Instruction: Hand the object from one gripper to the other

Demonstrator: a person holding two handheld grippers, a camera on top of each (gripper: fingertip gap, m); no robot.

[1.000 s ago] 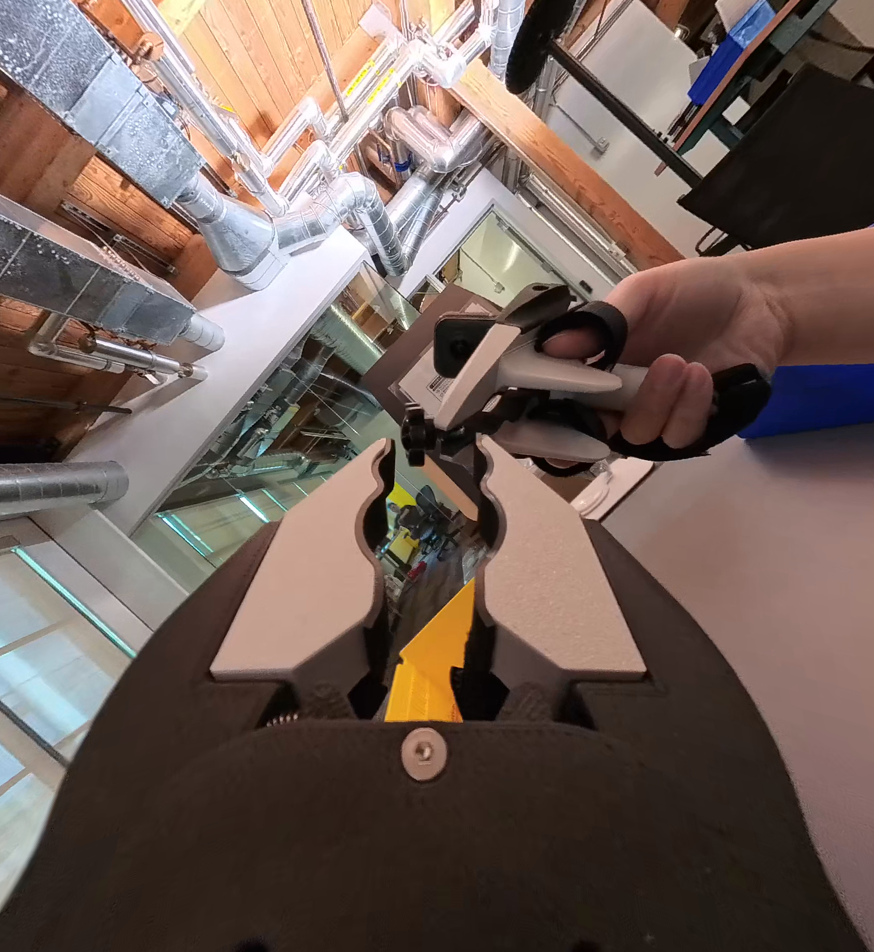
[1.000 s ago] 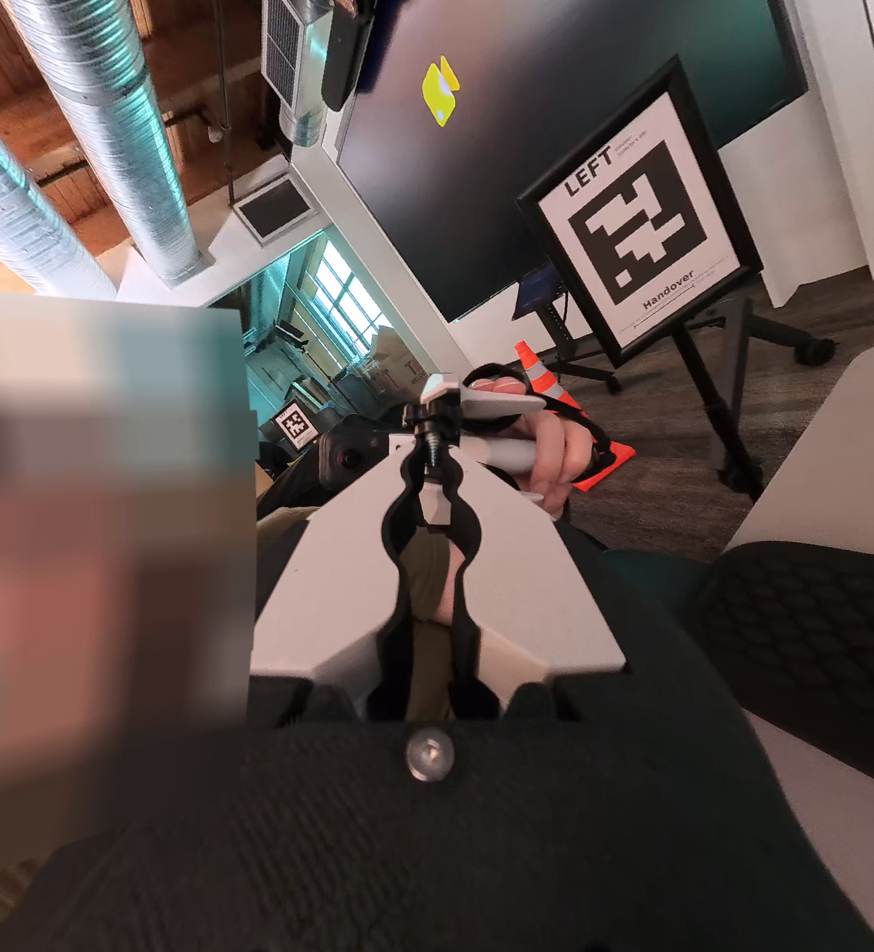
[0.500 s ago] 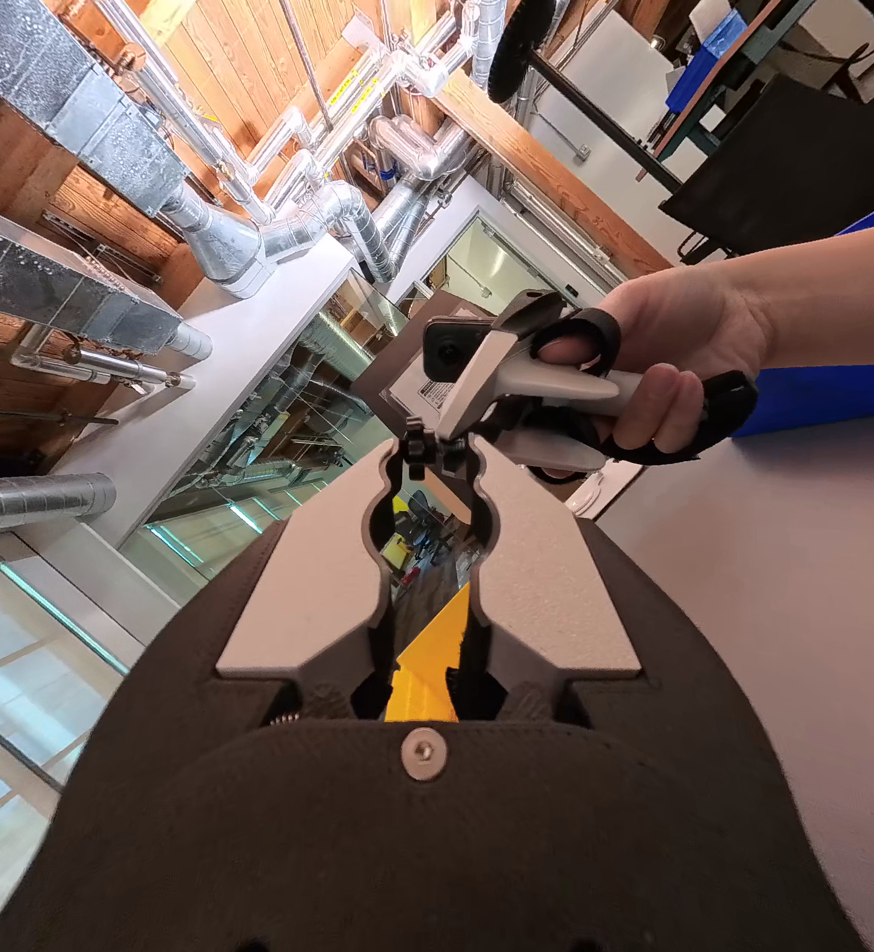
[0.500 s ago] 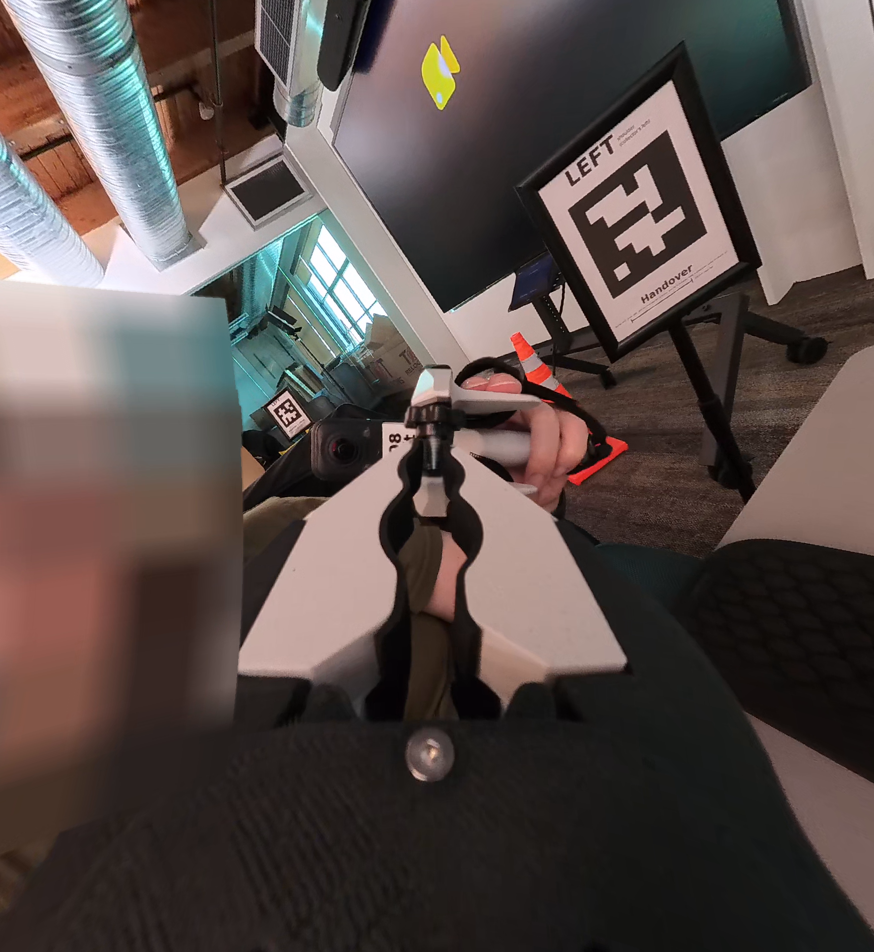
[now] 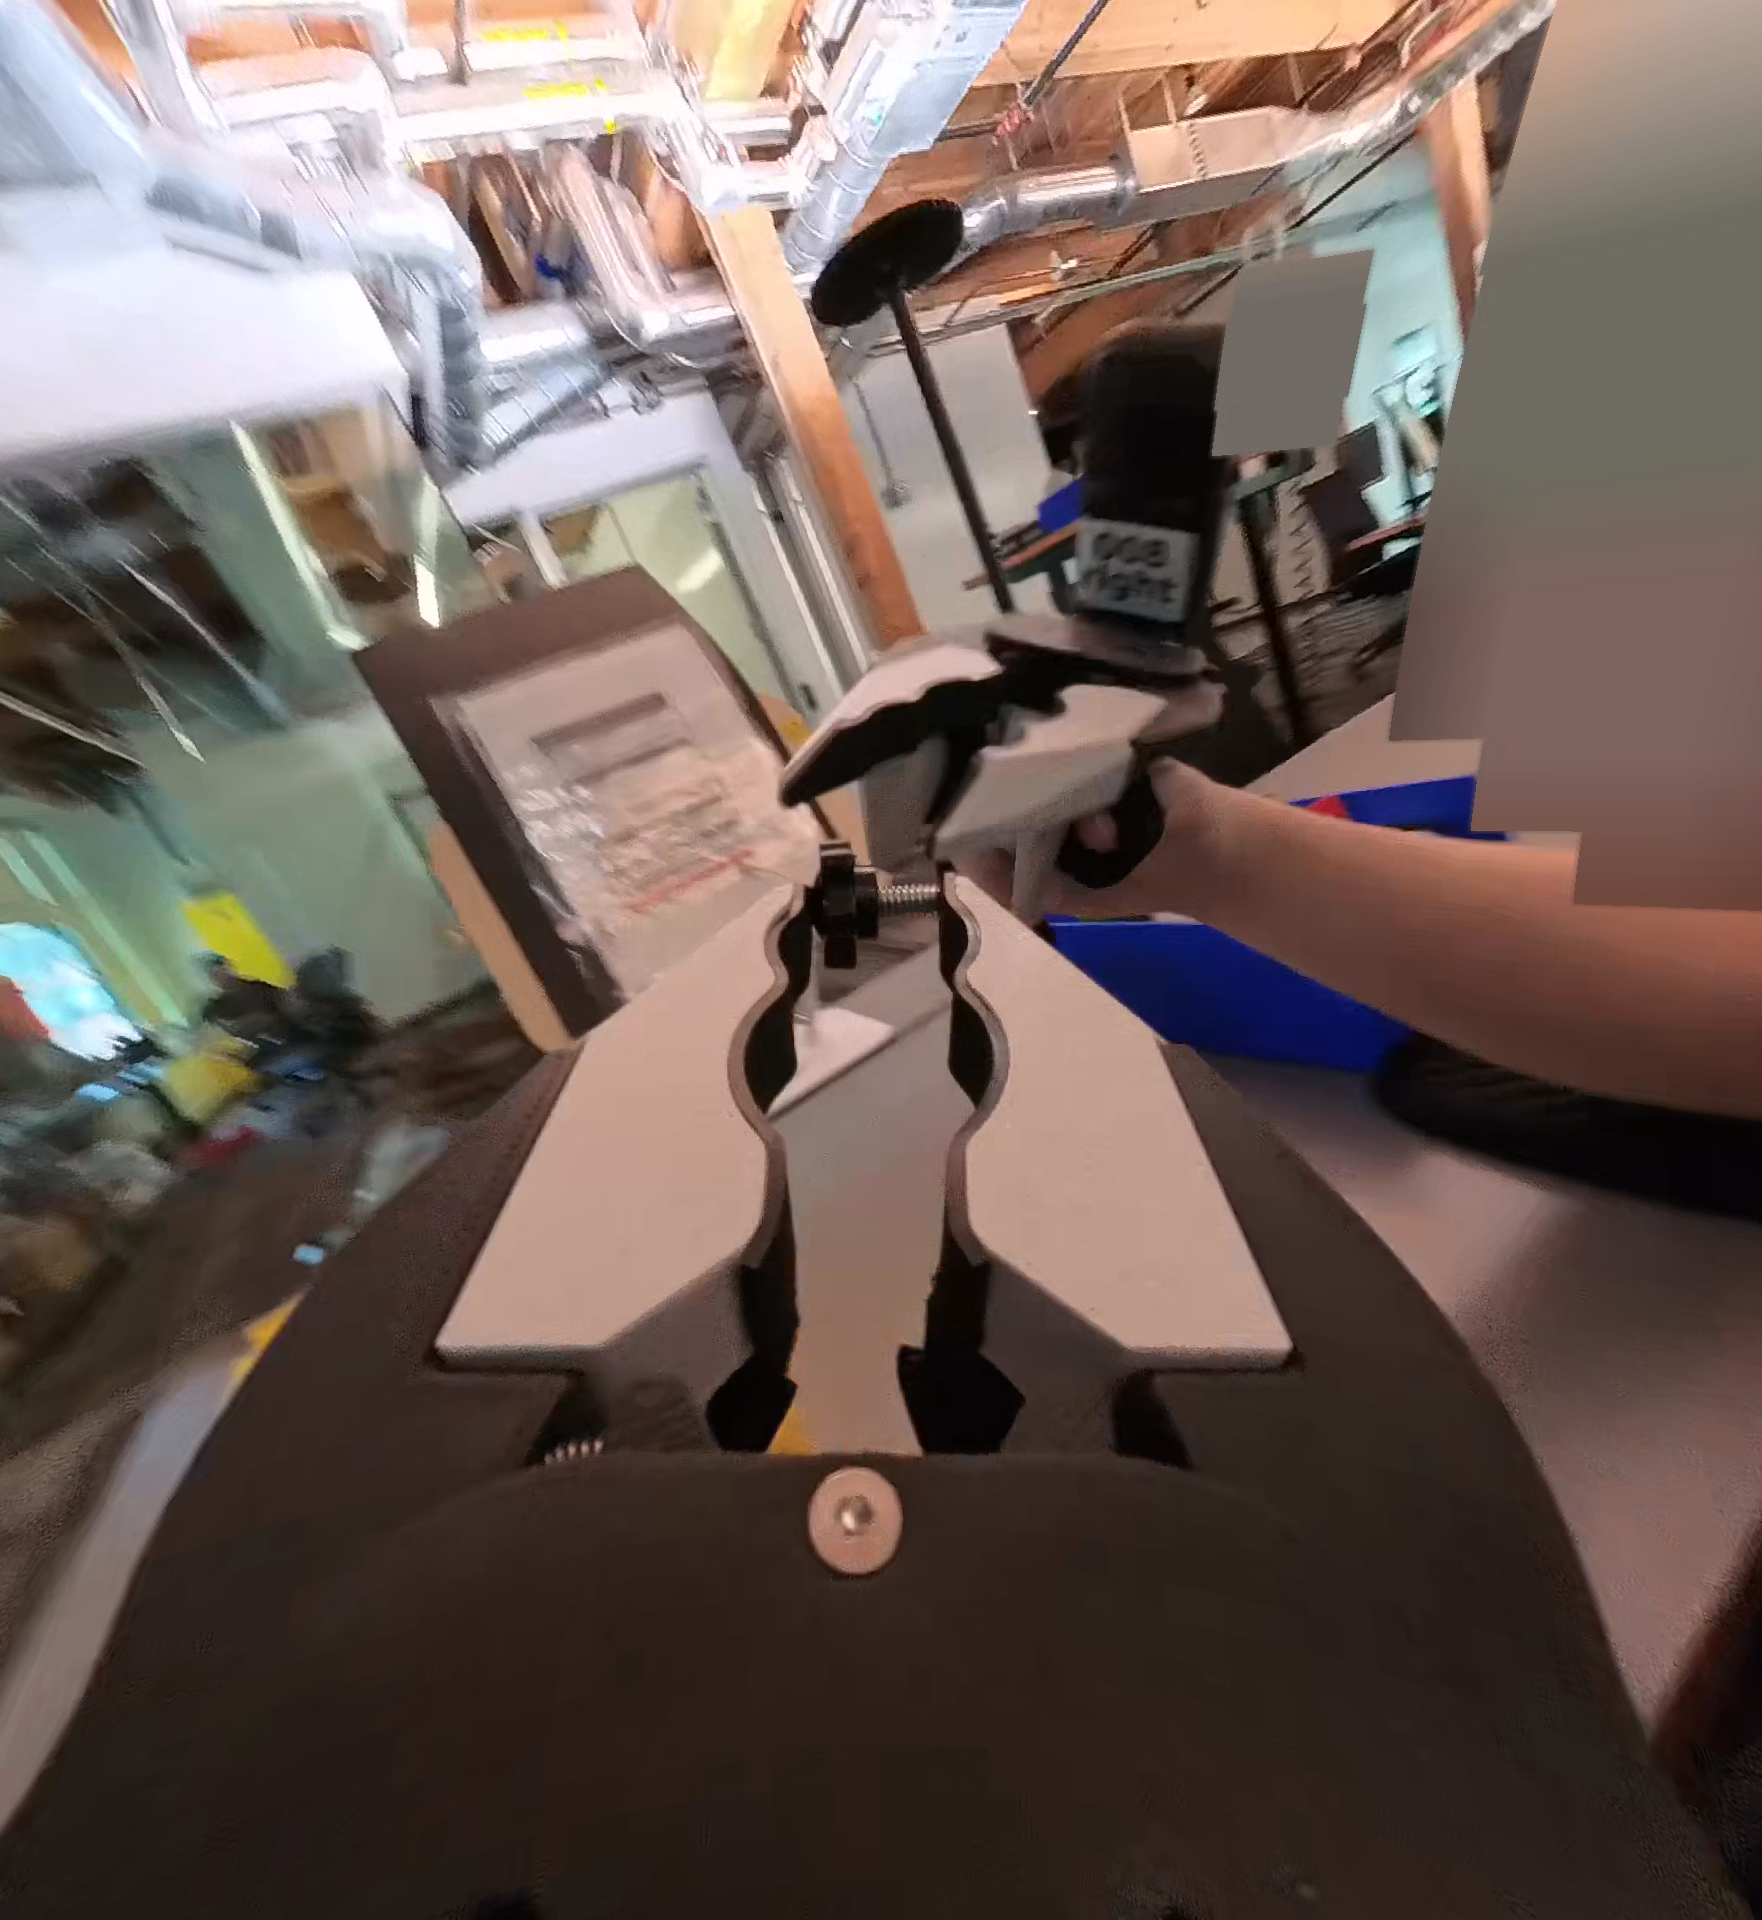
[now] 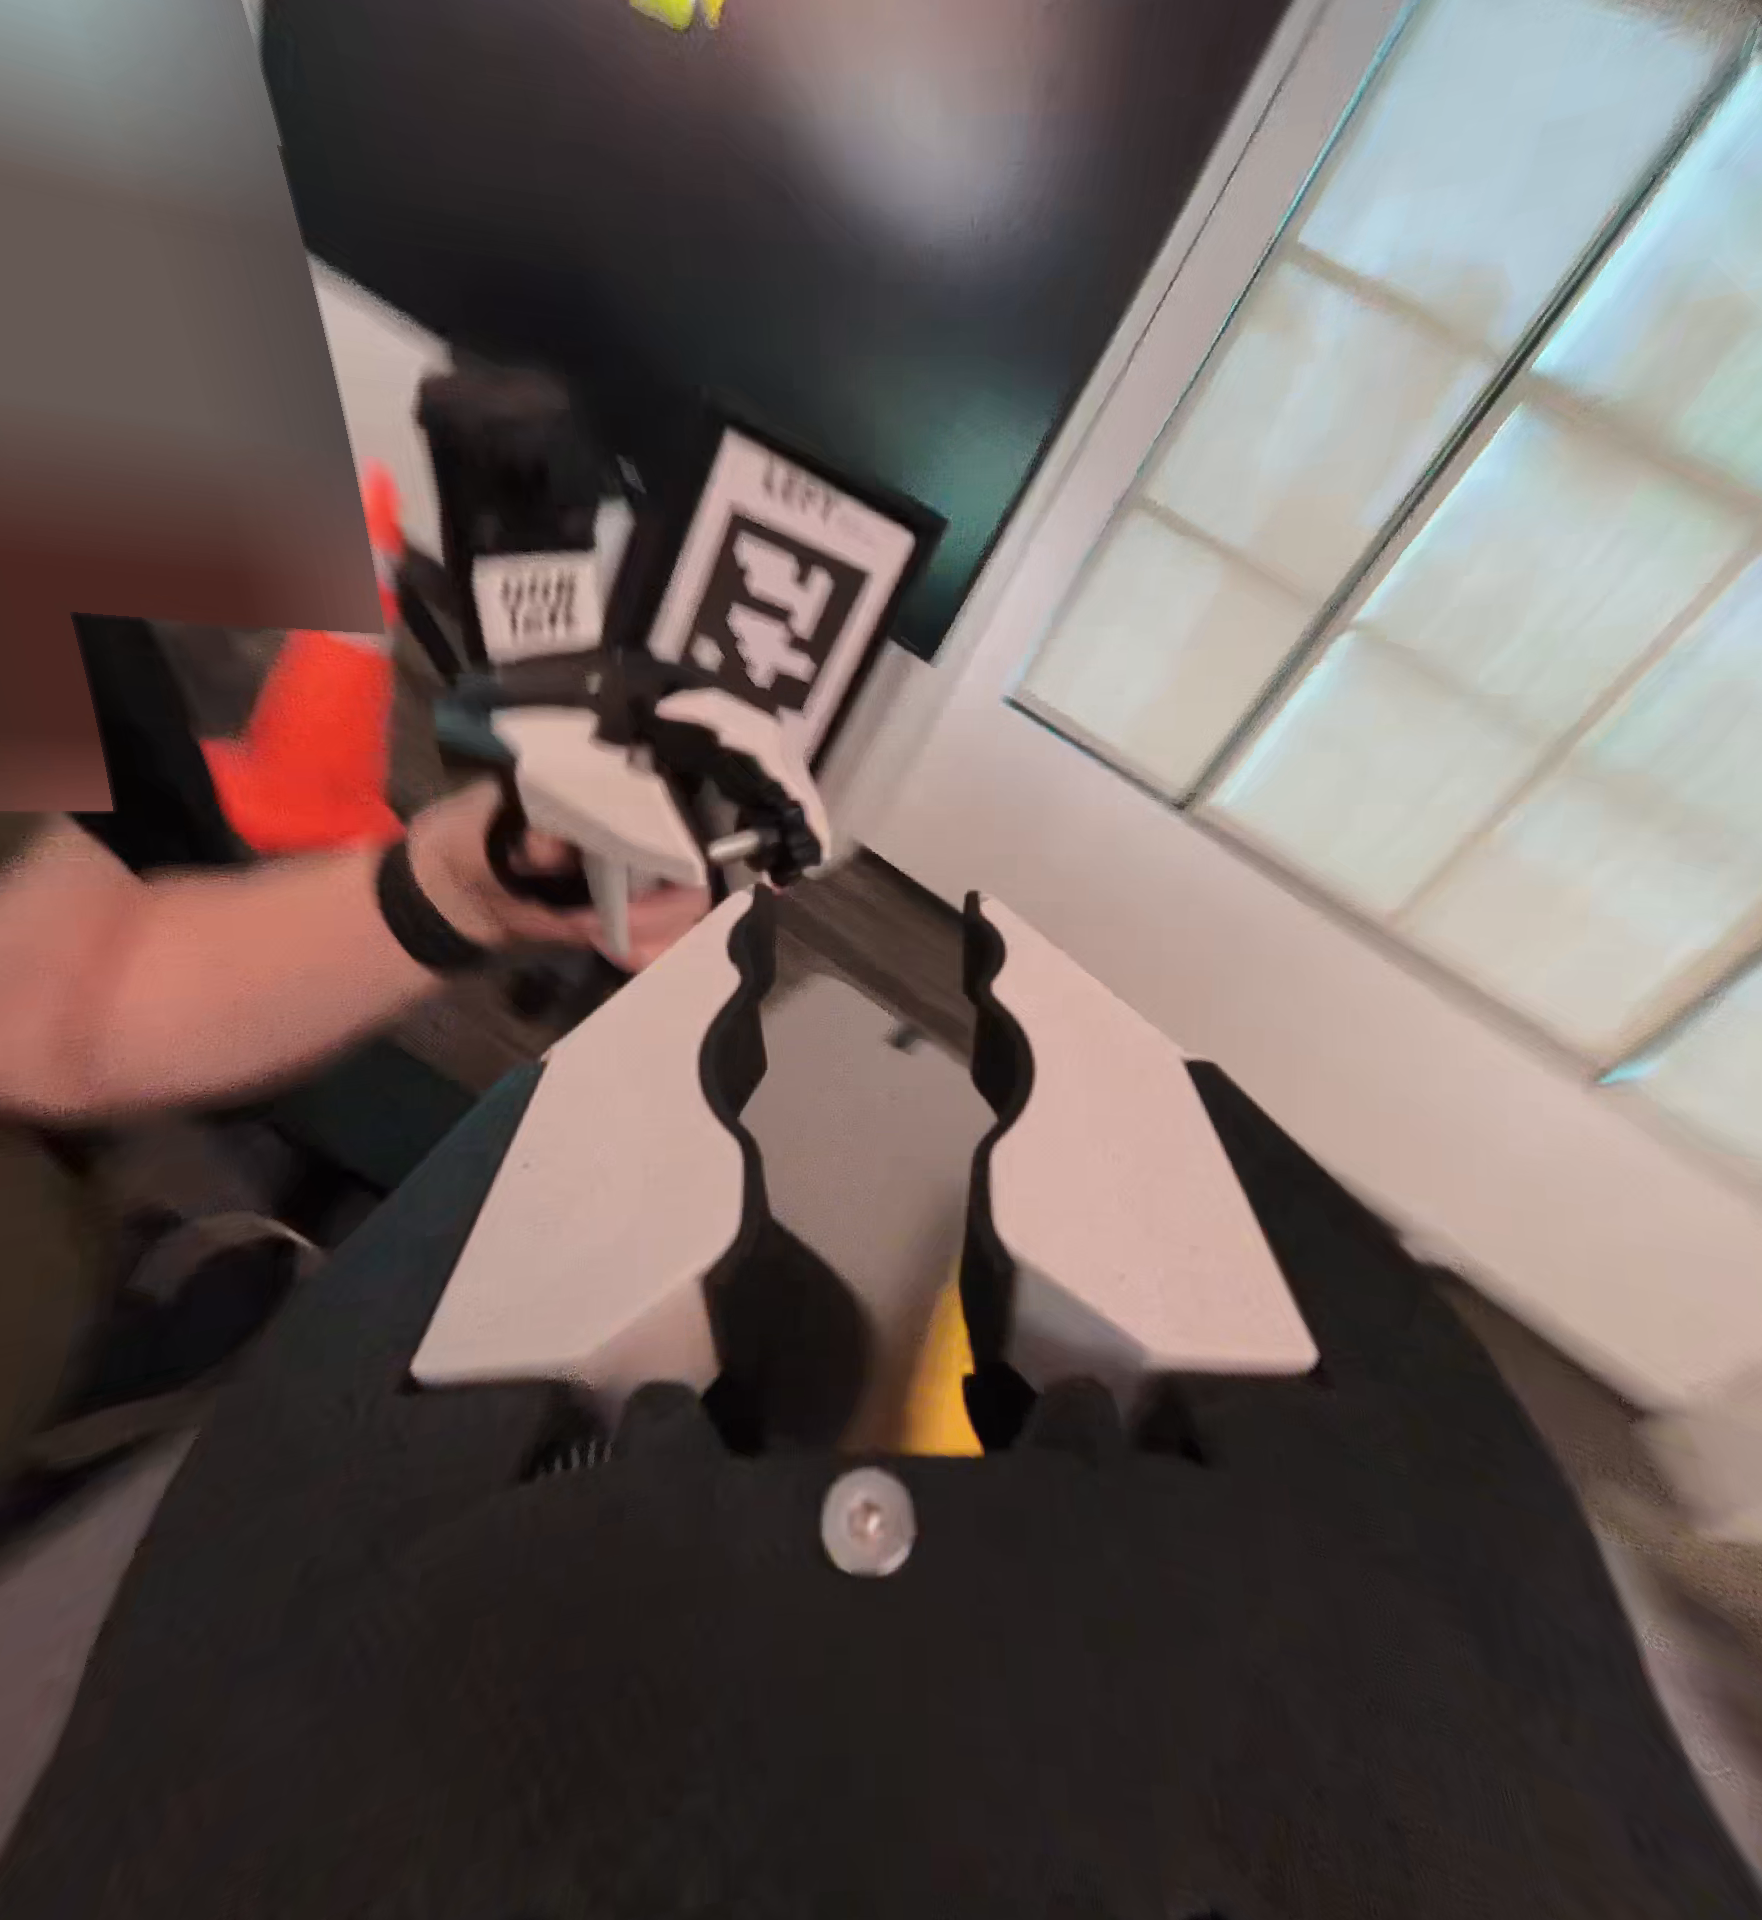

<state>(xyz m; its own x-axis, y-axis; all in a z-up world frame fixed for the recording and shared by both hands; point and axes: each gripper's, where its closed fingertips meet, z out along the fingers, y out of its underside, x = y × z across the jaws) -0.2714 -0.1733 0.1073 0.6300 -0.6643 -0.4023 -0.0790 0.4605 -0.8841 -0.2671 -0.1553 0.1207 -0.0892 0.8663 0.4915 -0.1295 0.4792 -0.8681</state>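
The object is a small black-knobbed screw with a silver threaded shaft. My left gripper is shut on it: the knob sits against the left pad and the shaft end against the right pad, so it lies crosswise at the fingertips. The right wrist view shows the same screw at the left gripper's tips. My right gripper is open and empty, its fingertips just below and right of the screw. In the left wrist view it hovers open just above the screw.
A grey table lies to the right, with a blue bin on it behind a person's forearm. A framed marker sign, an orange cone and a window stand beyond.
The right gripper, which gripped the screw a second ago, has opened and drawn back. The left gripper has closed on the screw and keeps it. Both views have swung sharply.
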